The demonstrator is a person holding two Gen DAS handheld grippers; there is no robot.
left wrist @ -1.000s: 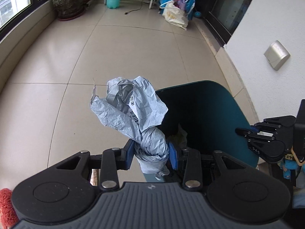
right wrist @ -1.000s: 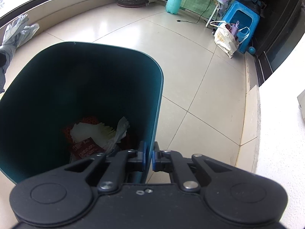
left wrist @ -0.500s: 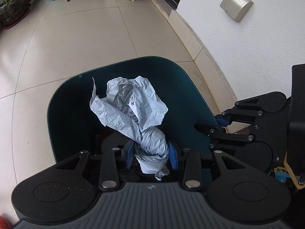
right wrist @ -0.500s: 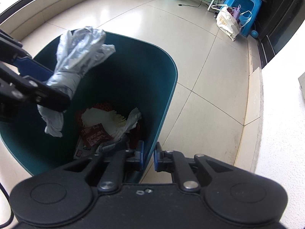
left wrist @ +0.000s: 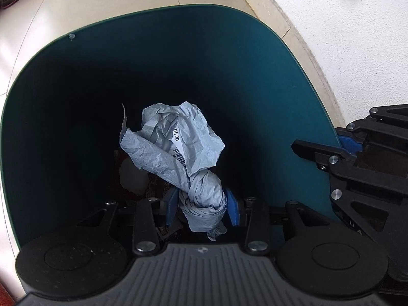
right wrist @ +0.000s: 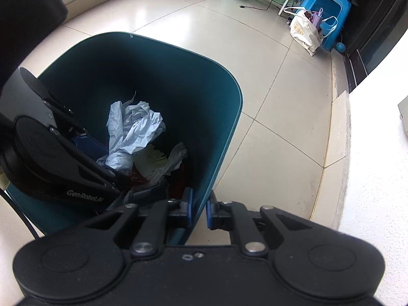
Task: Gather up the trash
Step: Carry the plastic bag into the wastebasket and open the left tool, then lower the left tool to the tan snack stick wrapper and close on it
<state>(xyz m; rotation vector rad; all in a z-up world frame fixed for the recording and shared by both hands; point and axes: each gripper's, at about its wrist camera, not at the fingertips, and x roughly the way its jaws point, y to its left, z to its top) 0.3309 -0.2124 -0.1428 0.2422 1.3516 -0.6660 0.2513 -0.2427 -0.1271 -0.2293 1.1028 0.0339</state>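
Sitting pinched in left gripper [left wrist: 201, 205]: crumpled bag [left wrist: 176, 148].

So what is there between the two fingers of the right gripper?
The bin's wall. In the right wrist view the right gripper straddles the near rim, one blue finger inside the bin and the other outside.
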